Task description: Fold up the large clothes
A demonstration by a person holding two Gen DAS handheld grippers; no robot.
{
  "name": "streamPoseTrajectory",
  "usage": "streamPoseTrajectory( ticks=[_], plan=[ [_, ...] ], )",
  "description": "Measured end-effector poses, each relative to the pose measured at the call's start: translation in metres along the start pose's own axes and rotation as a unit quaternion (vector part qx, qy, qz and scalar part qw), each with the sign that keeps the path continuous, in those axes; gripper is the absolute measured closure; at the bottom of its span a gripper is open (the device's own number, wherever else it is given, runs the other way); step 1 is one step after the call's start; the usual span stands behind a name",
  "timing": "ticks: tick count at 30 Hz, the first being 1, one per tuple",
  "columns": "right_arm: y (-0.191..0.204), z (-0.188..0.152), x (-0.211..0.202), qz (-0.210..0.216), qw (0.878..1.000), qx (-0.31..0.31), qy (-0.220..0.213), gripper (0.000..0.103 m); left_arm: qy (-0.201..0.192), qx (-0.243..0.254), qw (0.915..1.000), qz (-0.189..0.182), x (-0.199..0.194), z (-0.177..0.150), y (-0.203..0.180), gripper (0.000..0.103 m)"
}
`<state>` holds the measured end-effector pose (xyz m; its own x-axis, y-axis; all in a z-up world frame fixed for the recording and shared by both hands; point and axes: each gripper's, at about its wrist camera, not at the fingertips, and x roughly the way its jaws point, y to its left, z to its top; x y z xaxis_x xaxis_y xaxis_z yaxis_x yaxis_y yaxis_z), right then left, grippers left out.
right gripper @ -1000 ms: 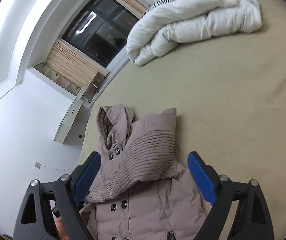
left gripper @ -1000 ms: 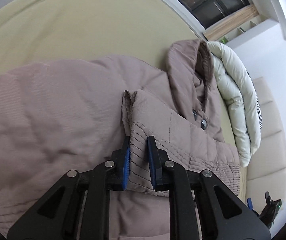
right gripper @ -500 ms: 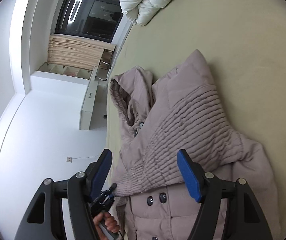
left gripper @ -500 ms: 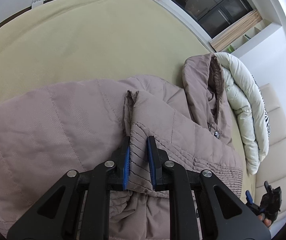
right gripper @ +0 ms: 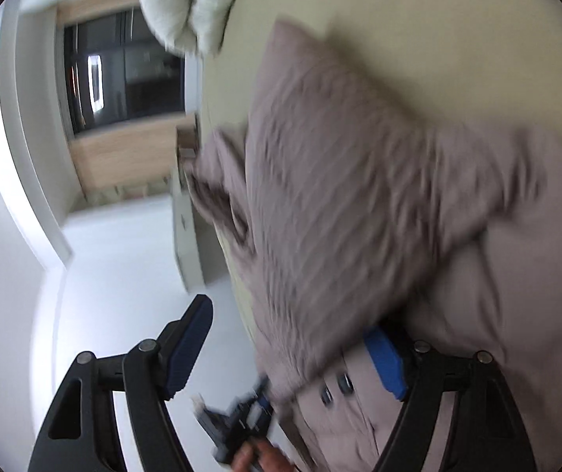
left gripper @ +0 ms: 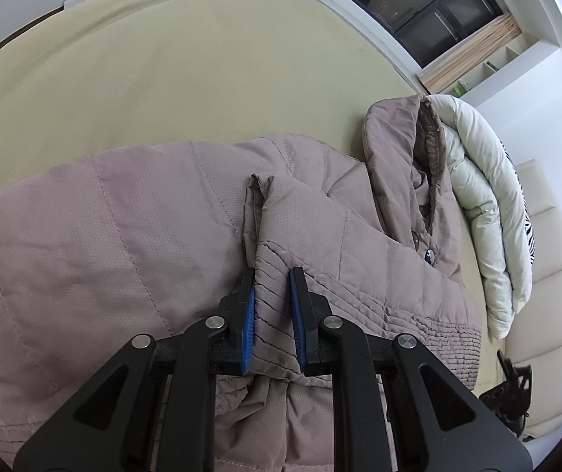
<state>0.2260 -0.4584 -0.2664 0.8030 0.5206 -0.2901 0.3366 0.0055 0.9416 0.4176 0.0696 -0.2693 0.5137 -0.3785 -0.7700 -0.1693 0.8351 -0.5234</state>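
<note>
A taupe quilted hooded coat point(left gripper: 96, 259) lies on a beige bed point(left gripper: 163, 70). Its sleeve point(left gripper: 320, 244) is folded across the front, with the ribbed cuff between my left fingers. My left gripper point(left gripper: 272, 299) is shut on that cuff. In the blurred right wrist view the same coat point(right gripper: 497, 295) and its folded sleeve point(right gripper: 320, 204) fill the right side. My right gripper point(right gripper: 292, 338) is open and empty, its right finger against the coat near the buttons point(right gripper: 336, 387).
A rolled white duvet point(left gripper: 477, 204) lies past the hood at the bed's far end, also in the right wrist view point(right gripper: 186, 4). A dark window point(left gripper: 418, 4) and shelving stand beyond. The other hand's gripper point(right gripper: 237, 424) shows low in the right wrist view.
The right gripper swung fast to the left and tilted, now blurred and close over the coat's button edge. The left gripper kept hold of the cuff and barely moved.
</note>
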Motion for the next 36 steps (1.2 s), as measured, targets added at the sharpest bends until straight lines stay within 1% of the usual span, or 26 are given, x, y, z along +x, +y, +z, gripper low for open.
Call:
streamPoseTrajectory(
  ticks=[2,4,6,7,8,10,11,12,14,16,17,19,21,22,24,25,26,28,29,30,31,32,34,35,36],
  plan=[
    [-0.001,0.014,-0.005,0.024,0.999,0.009,-0.04,0.025,-0.002,-0.002,1.0,0.003,0.001,0.0,-0.001,0.088],
    [-0.004,0.03,-0.018,0.037,0.996,0.011,-0.082,0.025,0.002,-0.008,1.0,-0.003,0.005,-0.001,-0.001,0.088],
    [-0.018,0.04,-0.029,0.06,0.991,0.039,-0.11,0.026,0.006,-0.007,0.9999,-0.004,0.011,-0.005,-0.006,0.088],
    [-0.027,0.044,-0.031,0.074,0.989,0.054,-0.114,0.027,0.007,-0.006,0.9999,-0.003,0.013,-0.005,-0.007,0.088],
    [-0.035,0.046,-0.031,0.081,0.988,0.063,-0.114,0.03,0.007,-0.003,1.0,-0.001,0.015,-0.007,-0.01,0.088],
    [-0.04,0.049,-0.03,0.081,0.99,0.053,-0.107,0.035,0.006,-0.004,1.0,0.001,0.015,-0.008,-0.012,0.088],
    [-0.039,0.048,-0.029,0.077,0.991,0.04,-0.1,0.038,0.008,-0.002,1.0,0.002,0.015,-0.008,-0.013,0.088],
    [-0.036,0.048,-0.033,0.067,0.993,0.029,-0.093,0.039,0.01,0.002,0.9999,0.003,0.015,-0.008,-0.014,0.088],
    [-0.021,0.038,-0.048,0.037,0.995,0.007,-0.091,0.036,0.015,0.012,0.9998,0.006,0.015,-0.008,-0.016,0.088],
    [-0.003,0.022,-0.065,0.027,0.995,-0.008,-0.091,0.021,0.017,0.019,0.9996,0.008,0.016,-0.008,-0.018,0.088],
    [0.012,0.013,-0.076,0.021,0.995,-0.027,-0.096,0.015,0.017,0.02,0.9996,0.009,0.016,-0.008,-0.019,0.088],
    [0.049,0.0,-0.091,0.014,0.989,-0.093,-0.113,0.012,0.017,0.021,0.9996,0.009,0.018,-0.008,-0.02,0.088],
    [0.084,0.001,-0.083,0.016,0.983,-0.148,-0.105,0.012,0.016,0.023,0.9996,0.008,0.02,-0.008,-0.022,0.088],
    [0.095,0.004,-0.073,0.019,0.982,-0.165,-0.092,0.012,0.016,0.025,0.9995,0.009,0.021,-0.009,-0.024,0.088],
    [0.108,0.015,-0.045,0.019,0.982,-0.181,-0.059,0.012,0.018,0.029,0.9994,0.01,0.023,-0.009,-0.027,0.088],
    [0.108,0.022,-0.029,0.011,0.982,-0.183,-0.041,0.012,0.018,0.031,0.9993,0.011,0.024,-0.009,-0.027,0.088],
    [0.101,0.029,-0.015,-0.008,0.983,-0.182,-0.034,0.012,0.018,0.033,0.9992,0.011,0.026,-0.009,-0.028,0.088],
    [0.074,0.049,0.005,-0.079,0.982,-0.163,-0.049,0.014,0.021,0.031,0.9993,0.007,0.029,-0.008,-0.025,0.088],
    [0.052,0.057,0.01,-0.099,0.983,-0.148,-0.049,0.018,0.023,0.029,0.9993,0.003,0.031,-0.007,-0.024,0.088],
    [0.033,0.067,0.017,-0.101,0.984,-0.139,-0.04,0.031,0.025,0.027,0.9993,-0.003,0.033,-0.007,-0.022,0.087],
    [0.024,0.071,0.018,-0.104,0.984,-0.138,-0.037,0.038,0.026,0.026,0.9993,-0.007,0.034,-0.007,-0.021,0.086],
    [0.024,0.071,0.015,-0.105,0.982,-0.15,-0.037,0.044,0.024,0.023,0.9994,-0.012,0.035,-0.006,-0.02,0.086],
    [0.031,0.068,0.01,-0.104,0.979,-0.171,-0.029,0.043,0.021,0.017,0.9994,-0.02,0.038,-0.005,-0.017,0.085],
    [0.038,0.067,0.006,-0.11,0.978,-0.173,-0.03,0.039,0.019,0.013,0.9994,-0.027,0.038,-0.005,-0.016,0.085],
    [0.044,0.063,0.001,-0.104,0.979,-0.17,-0.038,0.027,0.019,0.012,0.9993,-0.032,0.039,-0.005,-0.015,0.085]
  ],
)
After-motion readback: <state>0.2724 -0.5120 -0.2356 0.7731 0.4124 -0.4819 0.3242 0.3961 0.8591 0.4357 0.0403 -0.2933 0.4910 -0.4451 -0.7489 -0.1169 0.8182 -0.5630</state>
